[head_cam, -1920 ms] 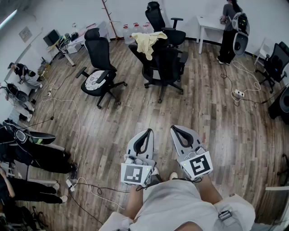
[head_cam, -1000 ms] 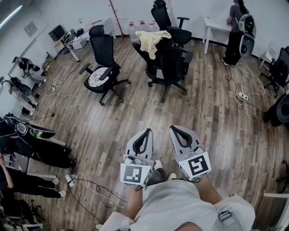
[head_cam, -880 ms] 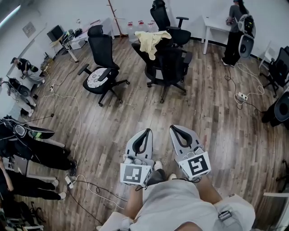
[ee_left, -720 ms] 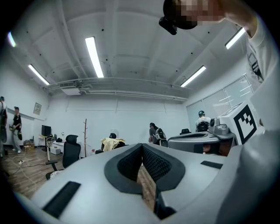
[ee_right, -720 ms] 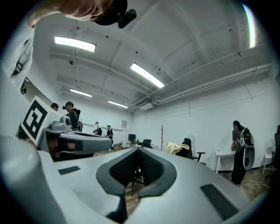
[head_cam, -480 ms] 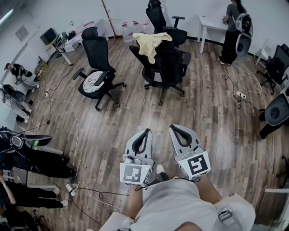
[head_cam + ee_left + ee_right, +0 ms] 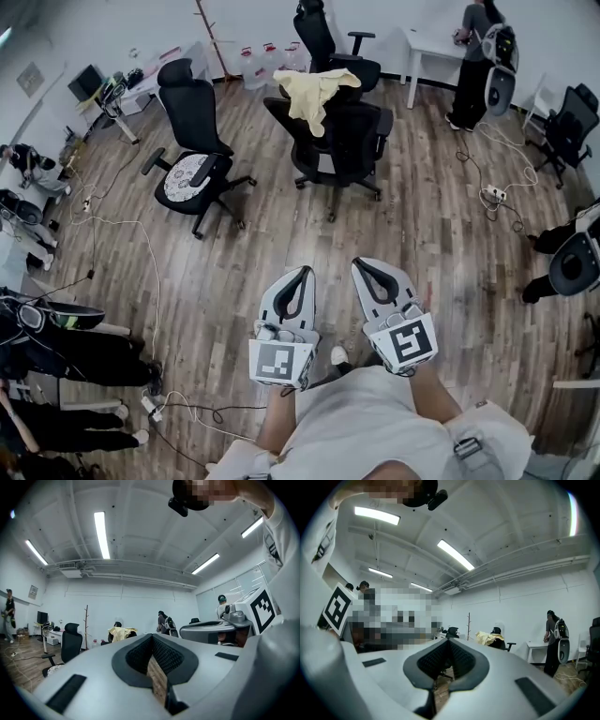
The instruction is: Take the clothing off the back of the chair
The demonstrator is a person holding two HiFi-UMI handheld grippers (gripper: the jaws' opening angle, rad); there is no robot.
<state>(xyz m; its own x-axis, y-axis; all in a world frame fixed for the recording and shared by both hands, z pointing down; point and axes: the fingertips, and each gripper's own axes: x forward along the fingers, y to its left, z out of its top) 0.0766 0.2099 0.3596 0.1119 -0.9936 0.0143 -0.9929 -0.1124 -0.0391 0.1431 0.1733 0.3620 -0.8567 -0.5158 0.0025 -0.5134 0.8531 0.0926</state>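
Head view: yellow clothing [image 7: 314,92] drapes the back of the black chair [image 7: 342,131], well ahead of your left gripper [image 7: 302,274] and right gripper [image 7: 362,267], neither nearer.
Left gripper view: jaws together, empty; clothing [image 7: 121,633] far ahead, slightly left.
Right gripper view: jaws together, empty; clothing [image 7: 490,638] slightly right.

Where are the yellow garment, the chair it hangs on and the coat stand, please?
yellow garment [image 7: 314,91]: head view, middle of the cloth.
chair [image 7: 302,141]: head view, backrest below the garment.
coat stand [image 7: 210,42]: head view, its pole.
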